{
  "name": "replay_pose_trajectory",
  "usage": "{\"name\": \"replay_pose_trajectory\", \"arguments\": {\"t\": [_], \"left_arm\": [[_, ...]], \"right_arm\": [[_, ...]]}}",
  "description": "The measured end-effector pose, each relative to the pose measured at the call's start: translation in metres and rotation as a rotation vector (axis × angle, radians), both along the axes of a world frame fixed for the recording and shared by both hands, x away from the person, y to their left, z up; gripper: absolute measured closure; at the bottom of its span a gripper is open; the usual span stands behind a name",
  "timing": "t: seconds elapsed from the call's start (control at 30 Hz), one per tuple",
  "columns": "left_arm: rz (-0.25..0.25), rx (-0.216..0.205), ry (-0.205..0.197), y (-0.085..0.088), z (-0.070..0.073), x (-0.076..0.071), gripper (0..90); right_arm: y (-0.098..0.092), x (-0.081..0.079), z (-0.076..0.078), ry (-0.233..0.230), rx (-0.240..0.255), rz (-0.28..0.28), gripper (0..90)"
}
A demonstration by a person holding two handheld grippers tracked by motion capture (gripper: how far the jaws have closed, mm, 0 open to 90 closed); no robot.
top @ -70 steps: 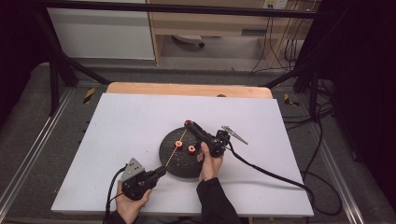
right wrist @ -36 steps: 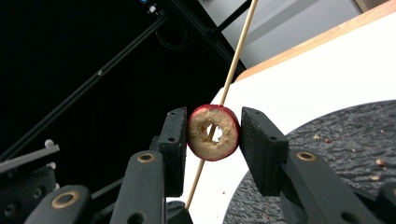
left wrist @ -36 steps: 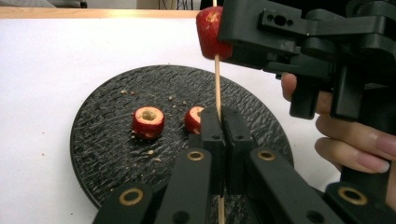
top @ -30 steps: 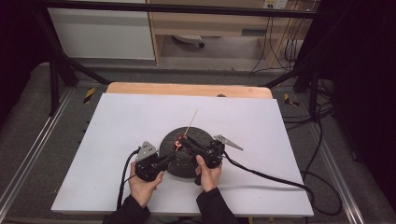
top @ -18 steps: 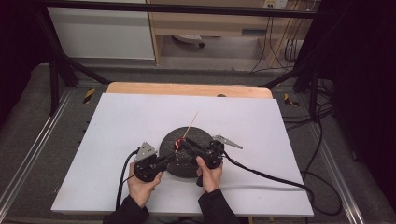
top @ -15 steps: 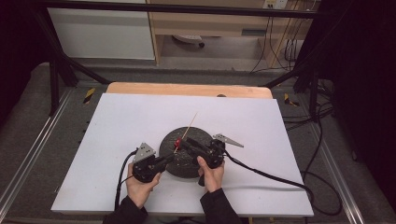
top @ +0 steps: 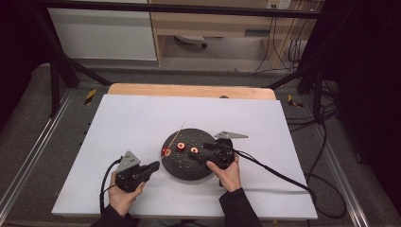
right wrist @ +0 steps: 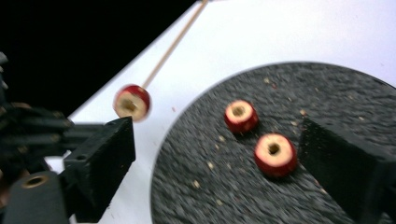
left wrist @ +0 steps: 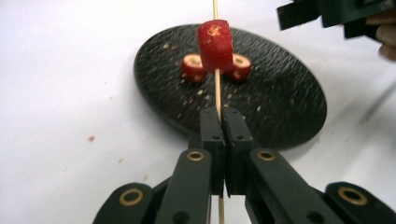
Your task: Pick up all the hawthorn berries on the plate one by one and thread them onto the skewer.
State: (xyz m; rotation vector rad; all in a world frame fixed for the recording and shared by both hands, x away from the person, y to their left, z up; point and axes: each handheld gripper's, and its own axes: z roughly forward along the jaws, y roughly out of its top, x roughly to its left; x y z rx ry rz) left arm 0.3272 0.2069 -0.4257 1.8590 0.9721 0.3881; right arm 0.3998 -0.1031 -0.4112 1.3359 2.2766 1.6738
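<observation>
My left gripper (top: pixel 155 166) (left wrist: pixel 223 112) is shut on a thin wooden skewer (top: pixel 176 136) (left wrist: pixel 217 88) near its lower end. A red fruit slice (top: pixel 166 152) (left wrist: pixel 215 39) (right wrist: pixel 132 102) is threaded on the skewer, at the left rim of the round black plate (top: pixel 189 169) (left wrist: pixel 285 107) (right wrist: pixel 327 93). Two more red slices (top: pixel 180 147) (top: pixel 194 150) (right wrist: pixel 240 116) (right wrist: pixel 275 154) lie flat on the plate. My right gripper (top: pixel 202 156) (right wrist: pixel 217 130) hovers over the plate's right half. Its jaws have just been opening and grip nothing.
The plate sits on a white sheet (top: pixel 132 118) over a wooden table. Crumbs dot the plate and the sheet beside it. Cables (top: pixel 283 172) trail off to the right from the right gripper. Metal frame rails run along both sides.
The two grippers, which met over the plate, have drawn apart. The left one slid back to the left with the skewer and its slice. The right one let go and opened.
</observation>
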Motion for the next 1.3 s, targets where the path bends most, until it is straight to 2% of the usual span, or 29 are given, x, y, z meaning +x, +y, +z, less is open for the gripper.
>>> {"name": "replay_pose_trajectory", "arguments": {"t": [0.23, 0.3, 0.43, 0.57, 1.03, 1.23, 1.3], "left_arm": [[-0.008, 0.038, -0.009, 0.017, -0.002, -0.006, 88.3], [-0.017, 0.053, -0.002, 0.021, -0.004, -0.007, 88.3], [-0.025, 0.069, 0.000, 0.027, -0.006, -0.010, 88.3], [-0.031, 0.067, 0.001, 0.032, -0.006, -0.014, 88.3], [-0.036, 0.078, 0.010, 0.035, -0.011, -0.013, 88.3], [-0.034, 0.073, 0.015, 0.035, -0.012, -0.012, 88.3], [-0.034, 0.073, 0.015, 0.035, -0.012, -0.012, 88.3]], "right_arm": [[-0.005, 0.006, 0.002, 0.022, -0.164, 0.042, 9.1], [-0.004, 0.008, 0.004, 0.022, -0.230, 0.050, 8.9], [0.000, 0.013, 0.009, 0.020, -0.303, 0.081, 9.0], [0.004, 0.018, 0.015, 0.006, -0.376, 0.103, 9.0], [0.031, 0.046, 0.022, 0.053, -0.535, 0.152, 12.7], [0.044, 0.059, 0.022, 0.086, -0.558, 0.174, 18.4], [0.047, 0.063, 0.020, 0.104, -0.583, 0.185, 22.2]]}}
